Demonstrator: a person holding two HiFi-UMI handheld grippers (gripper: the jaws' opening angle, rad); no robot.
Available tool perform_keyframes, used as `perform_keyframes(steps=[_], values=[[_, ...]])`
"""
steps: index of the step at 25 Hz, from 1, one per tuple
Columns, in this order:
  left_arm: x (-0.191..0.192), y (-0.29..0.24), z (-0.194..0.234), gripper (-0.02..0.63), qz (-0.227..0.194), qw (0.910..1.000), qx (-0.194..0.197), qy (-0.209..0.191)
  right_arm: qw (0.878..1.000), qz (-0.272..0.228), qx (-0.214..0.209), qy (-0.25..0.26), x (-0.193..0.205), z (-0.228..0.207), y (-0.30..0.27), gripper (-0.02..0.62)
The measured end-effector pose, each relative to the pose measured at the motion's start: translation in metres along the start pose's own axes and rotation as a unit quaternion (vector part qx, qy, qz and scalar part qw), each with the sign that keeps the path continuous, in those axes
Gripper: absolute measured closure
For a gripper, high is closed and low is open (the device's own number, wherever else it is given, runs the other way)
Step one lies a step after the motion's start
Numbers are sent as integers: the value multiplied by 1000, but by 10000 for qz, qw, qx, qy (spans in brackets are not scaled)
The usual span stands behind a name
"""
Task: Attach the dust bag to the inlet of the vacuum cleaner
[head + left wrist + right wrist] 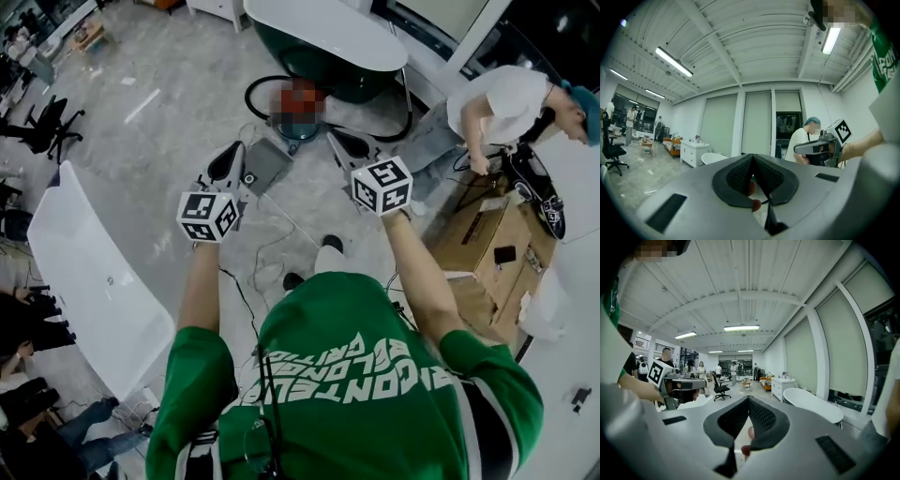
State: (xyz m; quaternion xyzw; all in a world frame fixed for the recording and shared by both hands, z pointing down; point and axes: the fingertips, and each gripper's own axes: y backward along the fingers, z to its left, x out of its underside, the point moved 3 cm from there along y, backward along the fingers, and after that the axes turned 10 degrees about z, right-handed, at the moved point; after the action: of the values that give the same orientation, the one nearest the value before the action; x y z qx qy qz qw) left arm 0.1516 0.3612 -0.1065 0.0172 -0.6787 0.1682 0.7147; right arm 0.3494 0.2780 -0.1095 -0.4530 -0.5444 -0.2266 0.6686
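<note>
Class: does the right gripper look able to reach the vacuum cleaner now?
Probably not yet: the right gripper, shut, points level; the vacuum cleaner sits unobstructed on the floor below.

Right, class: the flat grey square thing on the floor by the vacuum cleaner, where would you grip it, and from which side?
Probably its near edge, coming down from above on the person's side: the grey square thing lies flat on the floor, so only a rim gives jaws purchase. The left gripper hangs closest, but its jaws are together.
</note>
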Motion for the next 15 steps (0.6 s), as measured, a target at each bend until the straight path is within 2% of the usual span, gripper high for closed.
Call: perform_keyframes(steps=[9,15], values=[[4,-38,1,609,75,9994,332,-40,9993,75,311,-208,19,-29,-2,588],[7,-70,29,609,230,9985,478,-96,9986,62,372,-382,22,-45,-38,588]])
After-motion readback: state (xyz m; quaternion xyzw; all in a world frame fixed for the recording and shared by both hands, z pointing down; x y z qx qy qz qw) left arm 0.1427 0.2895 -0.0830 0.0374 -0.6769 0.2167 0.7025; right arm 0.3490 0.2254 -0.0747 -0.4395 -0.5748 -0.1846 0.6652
